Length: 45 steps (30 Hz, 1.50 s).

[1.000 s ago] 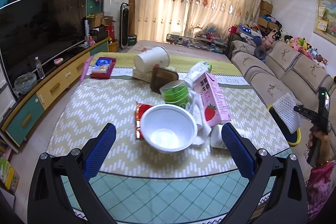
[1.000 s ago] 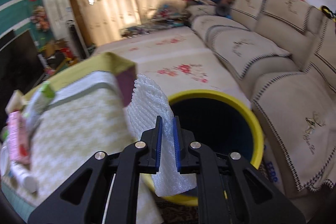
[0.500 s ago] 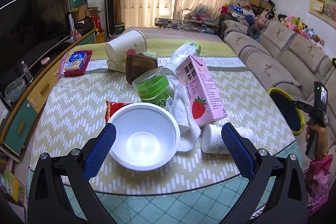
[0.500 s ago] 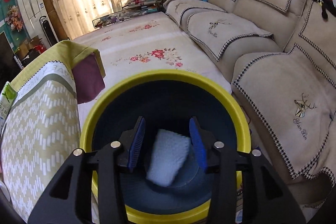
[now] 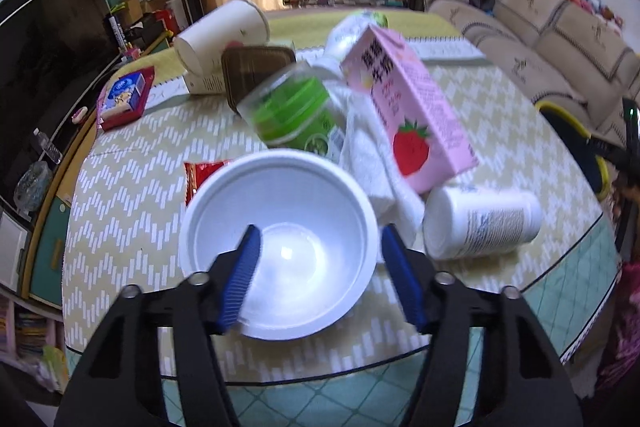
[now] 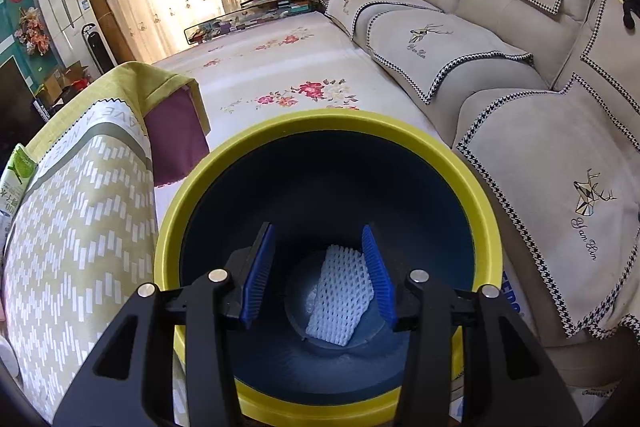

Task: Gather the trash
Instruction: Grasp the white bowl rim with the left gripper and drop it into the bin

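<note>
Left gripper (image 5: 320, 283): jaws about half open and just been closing; one blue pad sits inside the bowl, the other outside its right rim, so the rim's right side lies between them. Whether either pad presses on it I cannot tell.
Bowl (image 5: 280, 223): white, empty, upright, near the bench's near edge.
Bench (image 5: 520, 131): covered with a yellow-and-white zigzag cloth.
Carton (image 5: 412, 107): pink, strawberry print, tilted, behind the bowl on the right, leaning over a white cloth.
Cloth (image 5: 372, 163): crumpled between bowl and carton.
Jar (image 5: 292, 111): clear with green inside, on its side just behind the bowl.
Bottle (image 5: 480, 223): white, lying on its side just right of the bowl, near the bench's right edge.
Wrapper (image 5: 204, 171): red, poking out from under the bowl's far left rim.
Cup (image 5: 220, 35): white paper, on its side toward the far edge, on a small box.
Right gripper (image 6: 320, 267): jaws partly open, holding nothing, poised over the bin's mouth.
Bin (image 6: 328, 123): yellow rim, dark blue inside, on the floor between the bench's right edge and the sofa.
Foam net (image 6: 340, 299): white mesh sleeve lying on the bin's bottom, seen between the jaws but well below them.
Sofa (image 6: 520, 87): beige, right of the bin.
</note>
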Motion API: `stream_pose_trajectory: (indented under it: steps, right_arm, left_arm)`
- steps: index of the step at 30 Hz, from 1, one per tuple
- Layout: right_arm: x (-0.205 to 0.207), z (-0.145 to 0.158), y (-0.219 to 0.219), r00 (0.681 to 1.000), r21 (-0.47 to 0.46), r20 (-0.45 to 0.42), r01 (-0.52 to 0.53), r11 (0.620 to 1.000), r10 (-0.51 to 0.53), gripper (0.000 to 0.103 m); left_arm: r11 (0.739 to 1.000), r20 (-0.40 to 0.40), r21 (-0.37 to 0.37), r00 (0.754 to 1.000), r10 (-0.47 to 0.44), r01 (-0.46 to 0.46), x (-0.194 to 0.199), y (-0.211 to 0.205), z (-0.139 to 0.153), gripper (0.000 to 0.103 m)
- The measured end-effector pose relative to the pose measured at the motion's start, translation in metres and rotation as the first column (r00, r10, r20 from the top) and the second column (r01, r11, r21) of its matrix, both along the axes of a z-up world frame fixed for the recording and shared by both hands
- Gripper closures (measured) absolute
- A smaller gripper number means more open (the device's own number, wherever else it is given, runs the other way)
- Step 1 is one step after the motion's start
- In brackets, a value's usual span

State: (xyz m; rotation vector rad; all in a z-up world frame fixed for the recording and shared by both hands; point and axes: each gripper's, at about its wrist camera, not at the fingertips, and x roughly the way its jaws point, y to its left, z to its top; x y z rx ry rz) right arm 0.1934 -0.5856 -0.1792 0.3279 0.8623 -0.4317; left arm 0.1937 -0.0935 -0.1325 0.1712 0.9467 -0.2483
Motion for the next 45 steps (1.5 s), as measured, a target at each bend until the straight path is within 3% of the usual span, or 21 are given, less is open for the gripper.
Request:
stream_pose_trajectory:
  steps: [10, 15, 22, 29, 34, 38, 45]
  right_arm:
    - [-0.001, 0.002, 0.006, 1.000, 0.011, 0.004, -0.017, 1.000, 0.017, 0.059]
    - [-0.008, 0.007, 0.008, 0.999, 0.019, 0.022, -0.024, 1.000, 0.024, 0.059]
    - [-0.024, 0.019, 0.005, 0.998, 0.025, 0.061, -0.025, 0.999, 0.024, 0.059]
    - [-0.054, 0.029, -0.006, 0.995, 0.018, 0.098, 0.012, 1.000, -0.014, 0.059]
    - [-0.086, 0.036, -0.022, 0.989, 0.030, 0.133, 0.064, 0.997, -0.068, 0.059]
    - [-0.107, 0.041, -0.034, 0.982, 0.029, 0.155, 0.102, 0.994, -0.106, 0.055]
    - [-0.131, 0.039, -0.053, 0.977, 0.036, 0.156, 0.144, 0.989, -0.147, 0.055]
  left_arm:
    - [0.998, -0.044, 0.023, 0.998, -0.055, 0.056, -0.007, -0.003, -0.009, 0.090]
    - [0.997, 0.000, 0.035, 0.998, -0.066, 0.066, -0.023, -0.004, 0.003, 0.097]
    - [0.995, 0.078, 0.035, 0.992, -0.094, 0.091, -0.048, -0.014, 0.038, 0.097]
    - [0.977, 0.171, 0.019, 0.962, -0.212, 0.212, -0.058, -0.068, 0.076, 0.097]
    - [0.938, 0.199, -0.039, 0.922, -0.332, 0.346, -0.052, -0.135, 0.089, 0.097]
    - [0.879, 0.183, -0.091, 0.876, -0.447, 0.468, -0.043, -0.206, 0.087, 0.097]
    - [0.787, 0.107, -0.101, 0.793, -0.599, 0.608, -0.025, -0.327, 0.068, 0.097]
